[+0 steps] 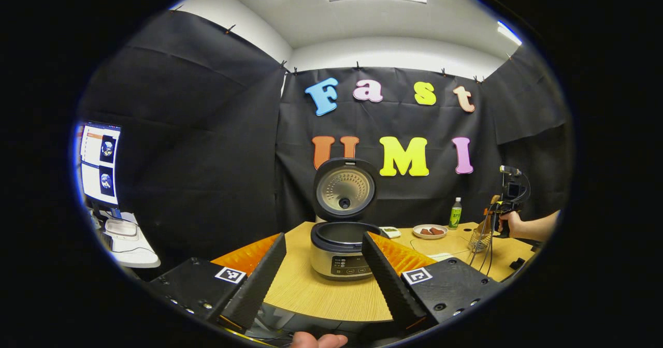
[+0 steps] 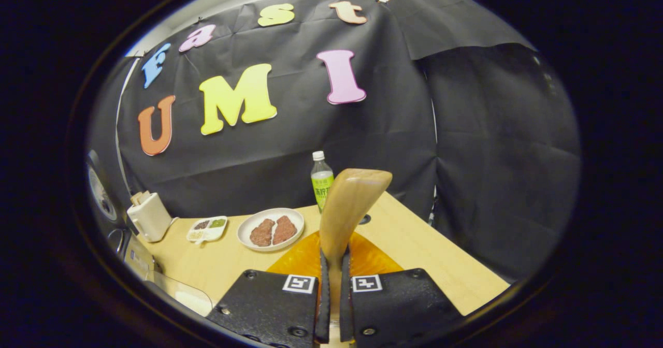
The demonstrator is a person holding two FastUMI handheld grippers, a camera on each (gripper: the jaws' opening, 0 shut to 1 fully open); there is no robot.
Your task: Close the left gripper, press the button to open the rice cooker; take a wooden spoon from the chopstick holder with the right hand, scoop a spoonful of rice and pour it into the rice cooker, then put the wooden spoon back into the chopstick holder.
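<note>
Between the fingers of the right gripper, clamped nearly together, the wooden spoon stood upright. The left gripper hung wide apart, empty, before the open rice cooker. Risk: such a narrow grip could let the spoon pivot while scooping, spilling rice.

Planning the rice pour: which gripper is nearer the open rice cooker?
Left. The left gripper sits open just in front of the rice cooker, framing it. The right gripper, holding the wooden spoon, is off to the cooker's right, above the chopstick holder.
</note>
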